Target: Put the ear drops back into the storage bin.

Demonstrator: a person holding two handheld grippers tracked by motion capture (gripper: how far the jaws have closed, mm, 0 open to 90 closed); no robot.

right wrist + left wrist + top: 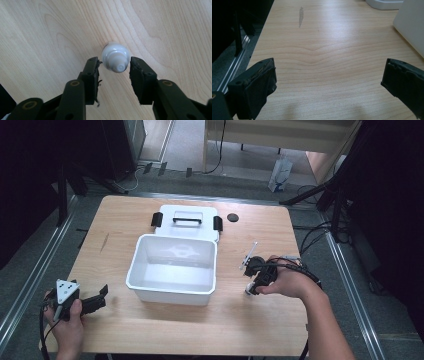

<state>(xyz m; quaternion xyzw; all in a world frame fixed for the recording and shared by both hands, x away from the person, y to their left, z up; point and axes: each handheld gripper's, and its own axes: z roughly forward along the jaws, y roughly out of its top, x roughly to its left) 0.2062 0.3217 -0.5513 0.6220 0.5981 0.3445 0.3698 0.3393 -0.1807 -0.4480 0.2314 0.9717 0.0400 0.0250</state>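
Observation:
A small white bottle with a nozzle cap stands on the wooden table, seen from above in the right gripper view. My right gripper points down at it, open, one jaw on each side of the cap and close to it. In the high view the right gripper is right of the white bin, with the white bottle just under its tips. My left gripper rests at the table's front left corner, open. Between the left gripper's jaws there is bare wood.
The open white bin stands mid-table, its lid with a black handle and latches lying behind it. A black round disc lies at the back right. A thin stick lies just beyond the right gripper. The bin's wall is right of the left gripper.

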